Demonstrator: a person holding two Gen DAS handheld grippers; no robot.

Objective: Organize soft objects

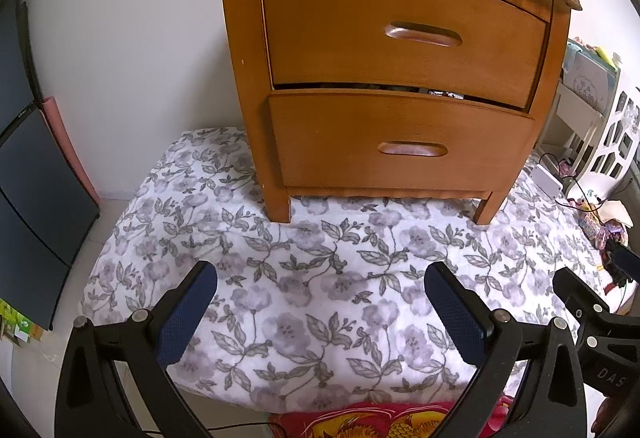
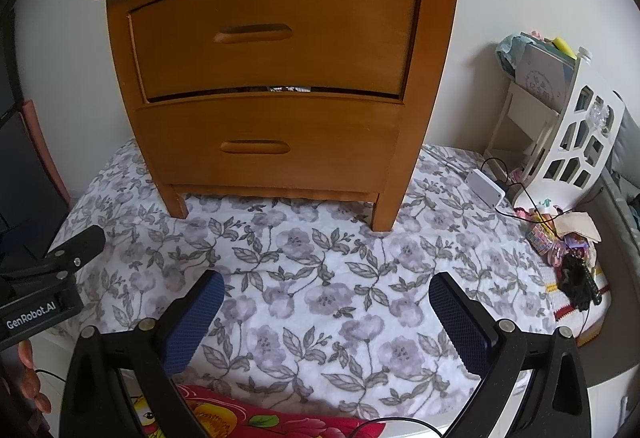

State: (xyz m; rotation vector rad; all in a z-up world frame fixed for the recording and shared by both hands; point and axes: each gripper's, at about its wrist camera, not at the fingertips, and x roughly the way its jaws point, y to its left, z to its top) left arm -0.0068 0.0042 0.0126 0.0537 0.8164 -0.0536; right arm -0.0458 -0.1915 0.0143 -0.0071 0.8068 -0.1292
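Standing on the floral quilt (image 1: 320, 278), toward its far end and against the wall: a two-drawer nightstand (image 1: 392, 70), upper drawer (image 1: 400, 34) above lower drawer (image 1: 400, 146), something small wedged in the gap between them. Spread before the nightstand, down to the lower middle of both frames: the open stretch of quilt. Under the quilt's near edge, at the bottom of the frame: a patterned cloth (image 2: 256, 418). At the right of the right wrist view: a small rack (image 2: 560, 142) beside the wall, a flat box (image 2: 486, 188) with a cable just left of it on the quilt, a heap of small items (image 2: 568, 246) in front. At the left edge: dark panels (image 1: 28, 198) leaning upright.
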